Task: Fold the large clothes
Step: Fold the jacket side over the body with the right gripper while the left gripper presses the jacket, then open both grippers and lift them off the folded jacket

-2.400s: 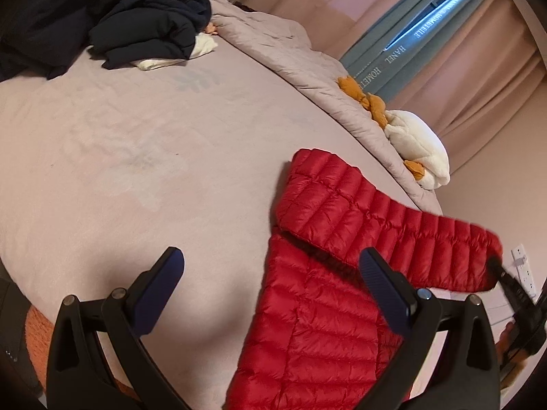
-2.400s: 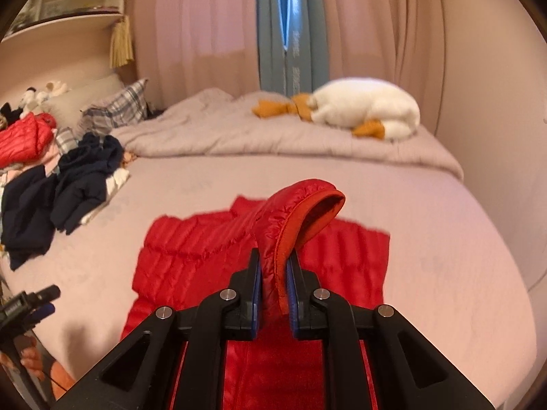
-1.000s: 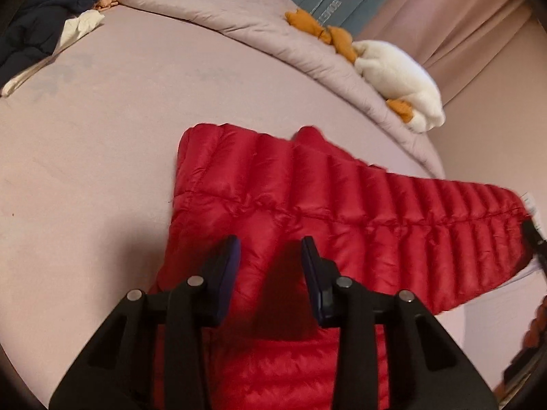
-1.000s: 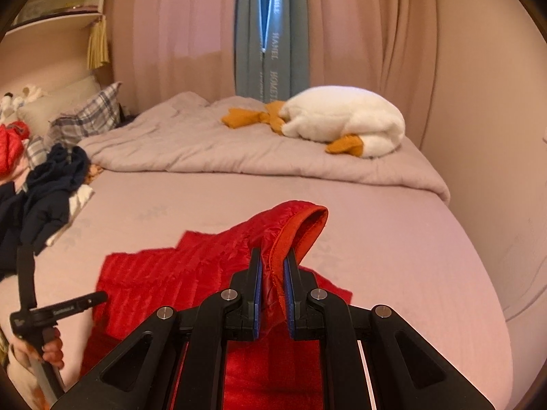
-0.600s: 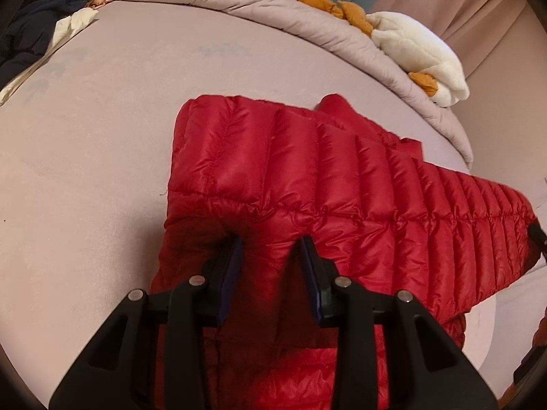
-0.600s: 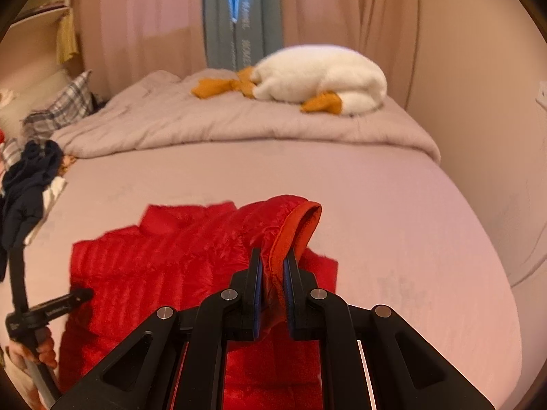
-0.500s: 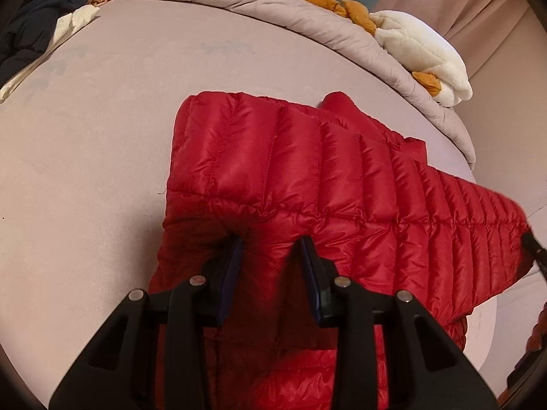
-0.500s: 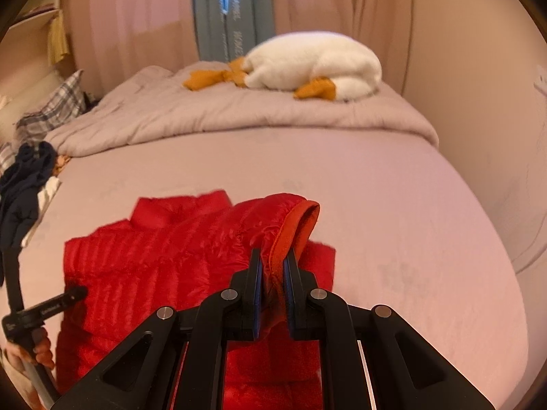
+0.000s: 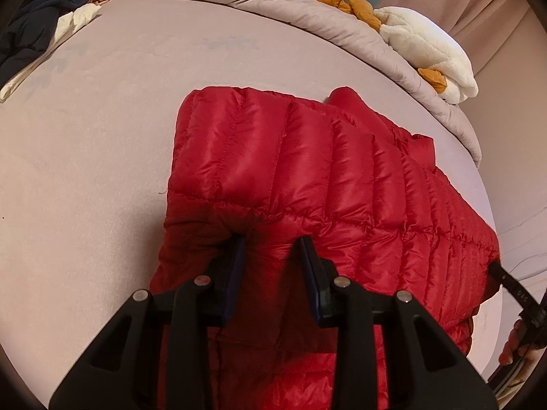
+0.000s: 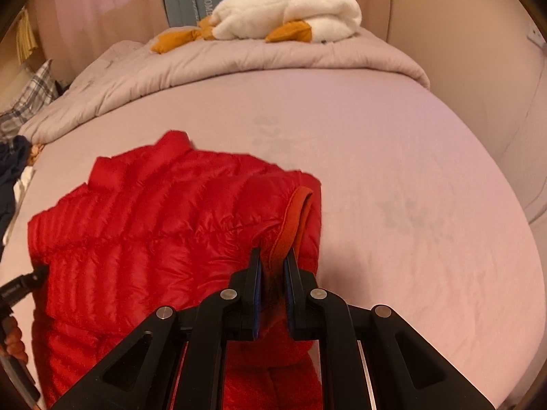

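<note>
One red jacket (image 9: pixel 307 177) lies on the bed (image 9: pixel 102 136). One white plush goose (image 10: pixel 290 10) rests on one folded duvet (image 10: pixel 239 61) at the bed's far side. One heap of dark clothes (image 9: pixel 37 17) at its edge. Two tools: left tool (image 9: pixel 273 266), right tool (image 10: pixel 272 273)

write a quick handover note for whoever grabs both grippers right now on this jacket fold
Left hand-held gripper: shut on a bunch of the red puffer jacket near its folded edge.
Right hand-held gripper: shut on the sleeve cuff.
The jacket lies on the bed sheet, with the sleeve drawn across the body.
Done: sleeve brought over.
Left: probably lay the cuff flat, let go, then fold the rest.
</note>
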`<state>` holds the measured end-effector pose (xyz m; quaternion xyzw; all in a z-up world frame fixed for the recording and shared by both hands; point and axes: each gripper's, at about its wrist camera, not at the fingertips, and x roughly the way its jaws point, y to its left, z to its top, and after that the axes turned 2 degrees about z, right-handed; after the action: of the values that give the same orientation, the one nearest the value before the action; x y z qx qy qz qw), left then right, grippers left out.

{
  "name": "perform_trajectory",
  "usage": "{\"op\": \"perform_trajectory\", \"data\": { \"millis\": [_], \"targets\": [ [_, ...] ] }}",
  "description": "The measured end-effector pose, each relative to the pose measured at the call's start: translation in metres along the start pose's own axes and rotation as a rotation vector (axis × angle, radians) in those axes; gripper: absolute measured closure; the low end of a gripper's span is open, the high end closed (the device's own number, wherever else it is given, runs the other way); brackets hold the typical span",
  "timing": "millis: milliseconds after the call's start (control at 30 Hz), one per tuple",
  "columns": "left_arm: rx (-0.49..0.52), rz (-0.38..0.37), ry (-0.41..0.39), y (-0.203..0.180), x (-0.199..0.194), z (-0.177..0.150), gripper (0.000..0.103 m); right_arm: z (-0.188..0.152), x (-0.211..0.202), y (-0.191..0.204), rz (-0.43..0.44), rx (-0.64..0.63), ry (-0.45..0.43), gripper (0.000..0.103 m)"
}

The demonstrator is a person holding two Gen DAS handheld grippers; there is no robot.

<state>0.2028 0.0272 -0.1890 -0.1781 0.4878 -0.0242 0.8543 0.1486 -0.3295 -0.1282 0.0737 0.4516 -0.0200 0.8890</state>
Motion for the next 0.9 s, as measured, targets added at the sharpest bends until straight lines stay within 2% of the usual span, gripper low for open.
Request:
{"op": "perform_trajectory", "data": {
  "millis": [833, 900],
  "targets": [
    [-0.010, -0.018, 0.001, 0.004, 0.002, 0.001, 0.072, -0.019, 0.050, -0.015, -0.004, 0.062, 0.076, 0.092],
    [-0.003, -0.014, -0.007, 0.002, -0.004, -0.001, 0.068, -0.018, 0.048, -0.014, -0.018, 0.066, 0.076, 0.092]
  ]
}}
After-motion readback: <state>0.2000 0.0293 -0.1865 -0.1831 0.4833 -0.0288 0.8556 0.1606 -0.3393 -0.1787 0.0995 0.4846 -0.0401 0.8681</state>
